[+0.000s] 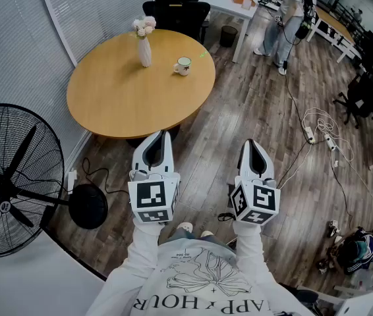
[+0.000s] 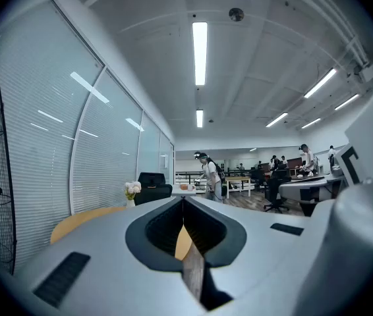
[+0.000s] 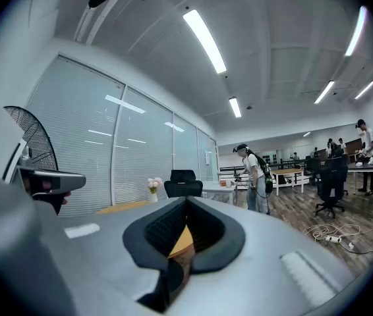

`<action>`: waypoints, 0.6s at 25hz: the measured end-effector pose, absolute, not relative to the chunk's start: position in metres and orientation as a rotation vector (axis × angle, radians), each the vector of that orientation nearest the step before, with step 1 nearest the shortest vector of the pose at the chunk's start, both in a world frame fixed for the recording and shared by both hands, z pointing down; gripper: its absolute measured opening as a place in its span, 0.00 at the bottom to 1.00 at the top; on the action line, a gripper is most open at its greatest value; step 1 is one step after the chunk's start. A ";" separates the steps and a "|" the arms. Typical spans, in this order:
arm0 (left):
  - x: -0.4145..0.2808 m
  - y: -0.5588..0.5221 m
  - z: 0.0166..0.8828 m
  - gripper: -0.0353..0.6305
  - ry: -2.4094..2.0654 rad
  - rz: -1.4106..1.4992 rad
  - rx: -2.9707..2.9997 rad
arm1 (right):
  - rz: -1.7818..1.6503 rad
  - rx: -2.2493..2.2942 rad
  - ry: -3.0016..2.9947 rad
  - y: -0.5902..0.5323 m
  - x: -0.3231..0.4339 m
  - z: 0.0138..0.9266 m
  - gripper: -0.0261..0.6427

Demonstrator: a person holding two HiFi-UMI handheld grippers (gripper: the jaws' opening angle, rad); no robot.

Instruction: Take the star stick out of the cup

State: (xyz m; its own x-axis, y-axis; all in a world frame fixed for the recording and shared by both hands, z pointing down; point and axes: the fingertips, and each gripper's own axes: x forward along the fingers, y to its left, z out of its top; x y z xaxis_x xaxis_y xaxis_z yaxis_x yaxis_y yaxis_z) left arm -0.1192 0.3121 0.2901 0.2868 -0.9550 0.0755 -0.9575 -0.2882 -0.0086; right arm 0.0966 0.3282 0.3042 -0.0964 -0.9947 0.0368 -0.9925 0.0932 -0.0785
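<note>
Left gripper and right gripper side by side, both jaws closed on nothing, cup on round table near flower vase

My left gripper and right gripper are matt grey plastic; the table is smooth wood, the floor sheeny wood planks, the cup glossy white, the fan black metal wire.

White mug with a dark rim on the round wooden table: too small to tell what it holds. Small green mark near the mug: too small to identify. Black pedestal fan: cut off by the left edge. Left gripper view: table largely hidden behind the left gripper.
</note>
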 end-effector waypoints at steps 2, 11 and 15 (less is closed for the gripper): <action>-0.120 0.313 0.290 0.06 -1.852 0.102 2.490 | -0.128 -2.094 2.305 0.329 0.095 0.305 0.06; -0.128 0.306 0.287 0.06 -1.849 0.089 2.502 | -0.125 -2.081 2.289 0.322 0.088 0.302 0.06; -0.132 0.299 0.290 0.06 -1.846 0.090 2.502 | -0.114 -2.075 2.287 0.316 0.083 0.304 0.06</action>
